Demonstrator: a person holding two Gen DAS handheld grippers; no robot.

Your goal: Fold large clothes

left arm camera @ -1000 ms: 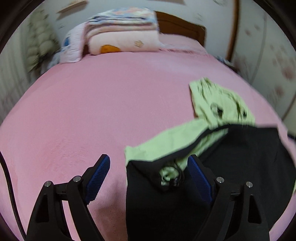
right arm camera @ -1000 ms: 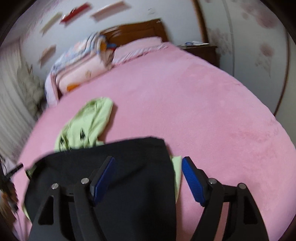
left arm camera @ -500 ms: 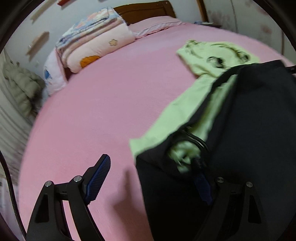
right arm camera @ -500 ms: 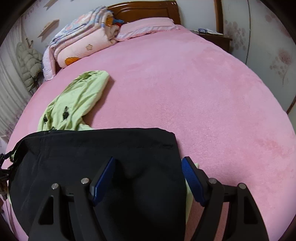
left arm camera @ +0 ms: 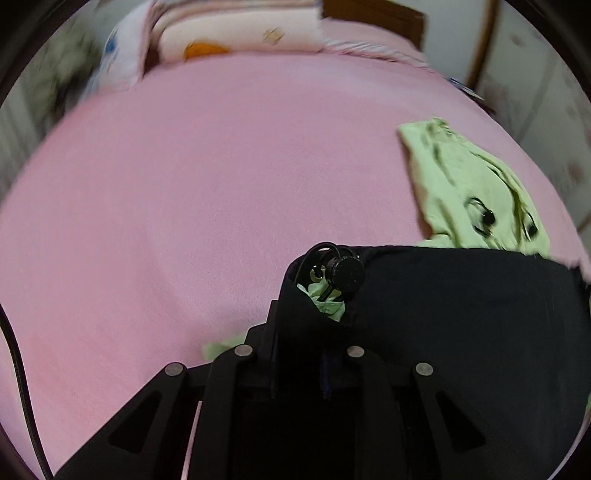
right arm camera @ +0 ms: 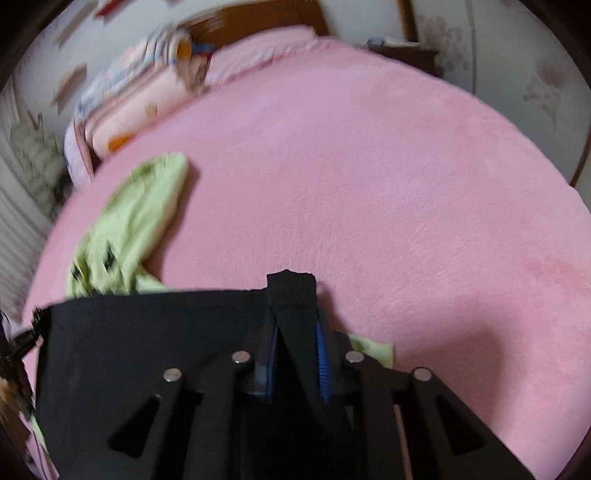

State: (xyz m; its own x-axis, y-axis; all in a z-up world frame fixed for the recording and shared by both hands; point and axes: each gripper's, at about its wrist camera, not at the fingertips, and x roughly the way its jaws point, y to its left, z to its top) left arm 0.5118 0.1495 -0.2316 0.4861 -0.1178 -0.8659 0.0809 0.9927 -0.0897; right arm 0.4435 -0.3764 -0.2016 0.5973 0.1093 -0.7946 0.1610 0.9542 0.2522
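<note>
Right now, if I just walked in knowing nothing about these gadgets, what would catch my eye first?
Probably the black garment stretched low across the front of the pink bed, each end pinched in a closed claw: the right gripper and the left gripper. Next, the light green garment lying partly under the black one and trailing toward the headboard. At the far end, a stack of folded bedding rests against the headboard.

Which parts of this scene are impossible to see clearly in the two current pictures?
- Left gripper: its fingertips are buried in the black garment, left wrist view.
- Light green garment: its near part lies under the black garment, right wrist view.
- Folded bedding by the headboard: motion blur hides the pattern, right wrist view.
- Black garment: bottom edge cuts it off, both views.
</note>
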